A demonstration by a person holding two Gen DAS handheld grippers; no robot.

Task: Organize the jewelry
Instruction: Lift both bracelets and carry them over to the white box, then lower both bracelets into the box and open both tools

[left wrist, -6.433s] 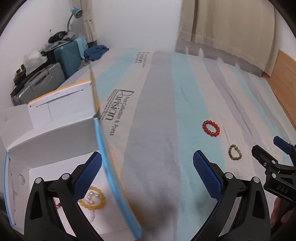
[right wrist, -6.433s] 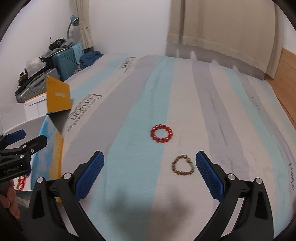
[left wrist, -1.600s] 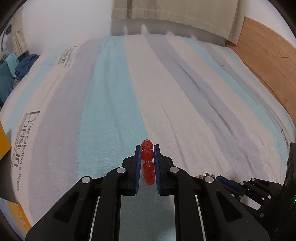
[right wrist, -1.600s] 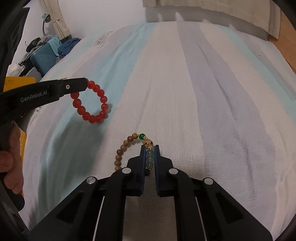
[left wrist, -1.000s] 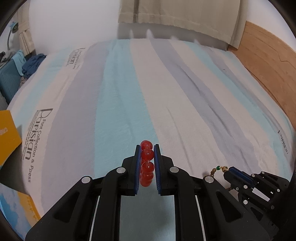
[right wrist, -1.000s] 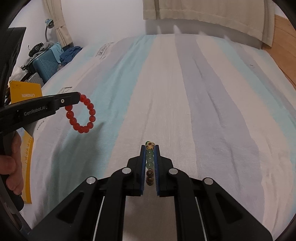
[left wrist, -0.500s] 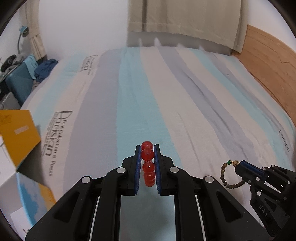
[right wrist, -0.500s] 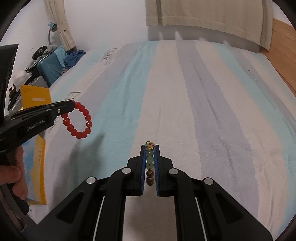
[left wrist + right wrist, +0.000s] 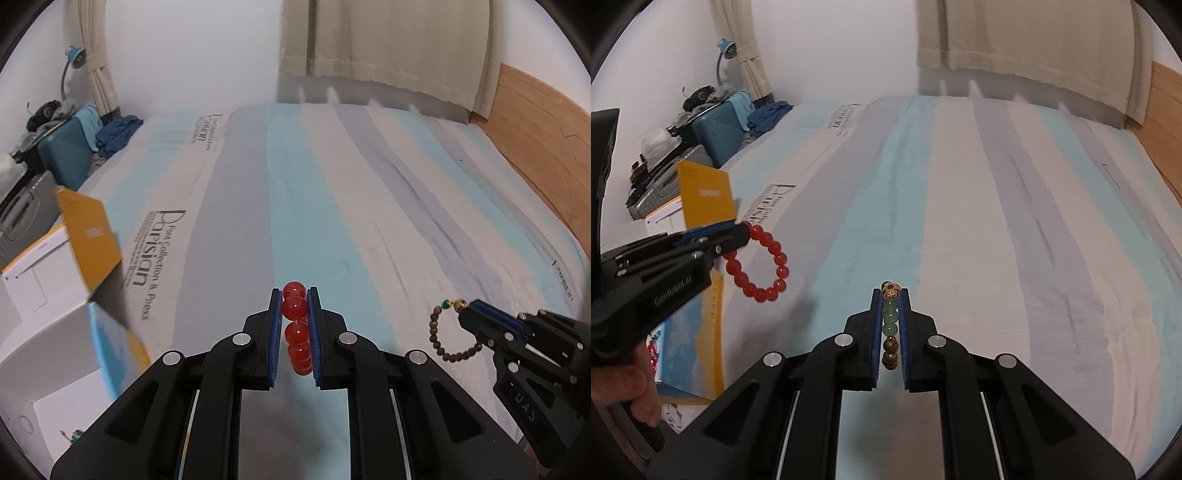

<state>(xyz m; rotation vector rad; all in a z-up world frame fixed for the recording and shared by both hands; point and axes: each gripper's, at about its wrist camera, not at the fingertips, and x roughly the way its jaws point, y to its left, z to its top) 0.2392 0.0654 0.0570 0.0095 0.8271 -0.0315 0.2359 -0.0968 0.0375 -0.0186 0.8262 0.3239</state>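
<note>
Left gripper [image 9: 294, 295] is clamped on the red bead bracelet [image 9: 759, 264], right gripper [image 9: 890, 291] on the brown/green bead bracelet [image 9: 448, 336]. Both hang clear above the bed [image 9: 369, 192], prob. for carrying to the open box [image 9: 55, 339] at left. Its raised yellow flap [image 9: 90, 229] may block entry.

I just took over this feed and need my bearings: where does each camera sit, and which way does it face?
Left wrist: on the left gripper, facing down the striped bed; its fingers clamp the red bracelet.
Right wrist: on the right gripper, same heading; clamps the wooden bracelet; a hand shows at left.
Shared: bed, box, each other's gripper.
</note>
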